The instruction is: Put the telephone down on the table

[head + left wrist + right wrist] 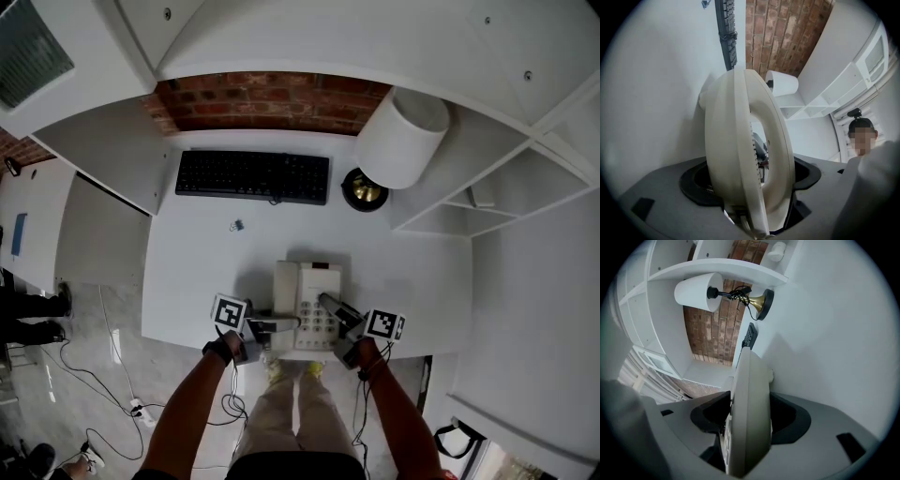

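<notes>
A cream telephone (305,289) lies flat on the white table (202,272), close to its near edge. My left gripper (281,323) is at the phone's left side. In the left gripper view the phone (736,154) stands edge-on and fills the space between the jaws, which grip it. My right gripper (330,307) reaches in from the right over the keypad corner. In the right gripper view the phone's edge (750,413) sits between the jaws with dark gaps on both sides, so the pads stand off it.
A black keyboard (253,175) lies at the back of the table before a brick wall. A white-shaded lamp (403,136) on a brass base (364,190) stands at the back right. A small clip (236,225) lies mid-table. White shelves flank both sides.
</notes>
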Demonstrator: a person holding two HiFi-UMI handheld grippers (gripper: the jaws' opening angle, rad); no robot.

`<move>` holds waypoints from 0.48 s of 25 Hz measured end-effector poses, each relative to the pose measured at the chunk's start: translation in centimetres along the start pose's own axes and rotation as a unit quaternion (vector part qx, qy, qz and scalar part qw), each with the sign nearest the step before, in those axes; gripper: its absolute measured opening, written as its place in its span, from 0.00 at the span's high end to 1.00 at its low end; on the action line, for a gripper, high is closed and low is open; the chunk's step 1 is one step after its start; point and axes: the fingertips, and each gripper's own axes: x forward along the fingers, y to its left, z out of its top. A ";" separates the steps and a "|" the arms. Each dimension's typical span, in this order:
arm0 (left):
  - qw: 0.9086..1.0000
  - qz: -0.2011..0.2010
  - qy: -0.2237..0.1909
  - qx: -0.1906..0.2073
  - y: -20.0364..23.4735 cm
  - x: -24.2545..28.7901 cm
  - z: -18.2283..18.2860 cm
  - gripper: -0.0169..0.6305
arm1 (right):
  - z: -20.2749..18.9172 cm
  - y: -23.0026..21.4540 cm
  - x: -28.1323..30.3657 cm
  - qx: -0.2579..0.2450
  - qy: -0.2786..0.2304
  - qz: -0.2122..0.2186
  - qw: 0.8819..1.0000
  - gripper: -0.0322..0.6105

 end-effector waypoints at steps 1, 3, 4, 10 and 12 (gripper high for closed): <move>1.000 -0.001 -0.001 0.001 0.0 0.0 0.0 0.32 | 0.0 -0.2 -0.2 -0.004 0.002 -0.011 1.000 0.58; 1.000 -0.006 -0.004 0.002 -0.3 0.0 0.0 0.32 | -0.2 -0.1 -0.3 -0.006 0.009 -0.015 1.000 0.59; 1.000 -0.008 -0.006 0.002 -0.3 -0.1 0.0 0.33 | -0.4 0.2 -0.2 -0.007 0.015 -0.009 1.000 0.59; 1.000 0.005 -0.016 0.009 0.1 -0.4 -0.1 0.33 | -0.2 0.2 -0.8 -0.066 0.027 -0.035 0.997 0.58; 1.000 0.007 -0.016 0.006 0.1 -0.4 -0.3 0.33 | 0.0 0.2 -1.2 -0.079 0.024 -0.040 0.996 0.60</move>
